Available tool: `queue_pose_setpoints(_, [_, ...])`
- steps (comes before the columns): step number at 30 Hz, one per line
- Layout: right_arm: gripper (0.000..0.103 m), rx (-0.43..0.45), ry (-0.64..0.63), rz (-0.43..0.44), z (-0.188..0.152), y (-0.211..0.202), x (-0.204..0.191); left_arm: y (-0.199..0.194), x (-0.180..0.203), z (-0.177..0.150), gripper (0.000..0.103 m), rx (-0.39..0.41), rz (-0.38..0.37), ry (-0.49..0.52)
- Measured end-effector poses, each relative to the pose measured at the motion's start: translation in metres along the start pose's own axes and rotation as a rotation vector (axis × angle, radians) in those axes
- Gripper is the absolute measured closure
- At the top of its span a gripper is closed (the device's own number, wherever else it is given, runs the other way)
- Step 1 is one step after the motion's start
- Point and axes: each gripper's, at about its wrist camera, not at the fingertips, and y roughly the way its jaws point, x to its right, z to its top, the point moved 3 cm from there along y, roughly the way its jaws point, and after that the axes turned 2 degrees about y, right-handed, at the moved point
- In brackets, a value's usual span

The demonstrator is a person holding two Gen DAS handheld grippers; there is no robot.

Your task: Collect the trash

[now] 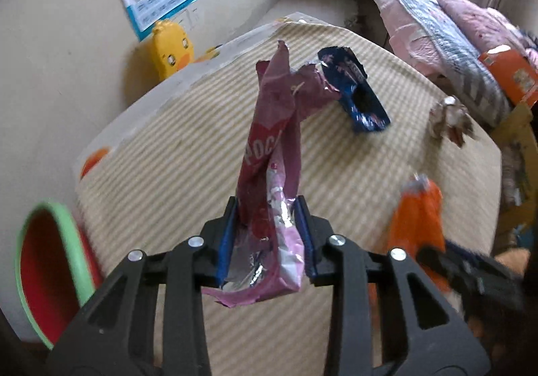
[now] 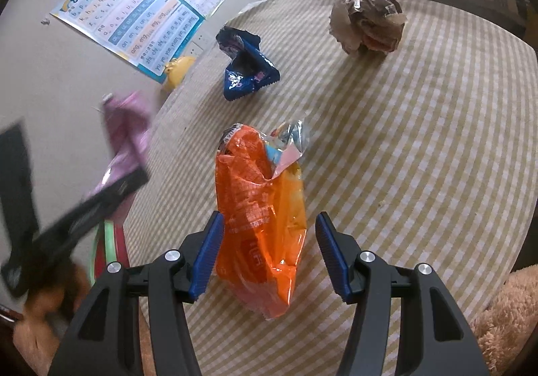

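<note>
My left gripper [image 1: 265,208] is shut on a pink snack wrapper [image 1: 269,147] and holds it up above the checked tablecloth [image 1: 188,147]. It also shows blurred in the right wrist view [image 2: 126,134]. My right gripper [image 2: 269,224] is open, its blue pads on either side of an orange wrapper [image 2: 262,214] that lies on the cloth; that wrapper shows in the left wrist view too [image 1: 417,218]. A blue wrapper [image 2: 245,67] and a crumpled brown wrapper [image 2: 366,19] lie farther back on the table.
A red bin with a green rim [image 1: 47,268] stands left of the table, below my left gripper. A yellow duck toy [image 1: 171,50] sits by the wall with posters [image 2: 134,13]. Bedding [image 1: 437,26] lies beyond the table's right side.
</note>
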Motion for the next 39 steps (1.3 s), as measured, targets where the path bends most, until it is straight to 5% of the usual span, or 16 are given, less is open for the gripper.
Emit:
queue_pose_setpoints(9, [0.047, 0.005, 0.011, -0.02, -0.004, -0.004, 0.003, -0.047, -0.019, -0.057, 0.07, -0.008, -0.036, -0.112])
queue_pose_setpoints(21, [0.048, -0.03, -0.033, -0.108, -0.008, 0.0, -0.007, -0.062, -0.012, -0.067, 0.07, 0.022, -0.118, -0.109])
queue_pose_setpoints(27, [0.07, -0.039, -0.097, -0.148, -0.007, 0.0, -0.021, -0.072, -0.028, -0.072, 0.07, 0.041, -0.125, -0.156])
queue_pose_setpoints(34, [0.093, 0.063, -0.137, -0.145, -0.012, -0.038, -0.046, -0.085, -0.045, -0.075, 0.07, 0.081, -0.101, -0.19])
queue_pose_setpoints(39, [0.093, 0.083, -0.158, -0.146, -0.022, -0.055, -0.055, -0.084, -0.051, -0.077, 0.07, 0.078, -0.11, -0.204])
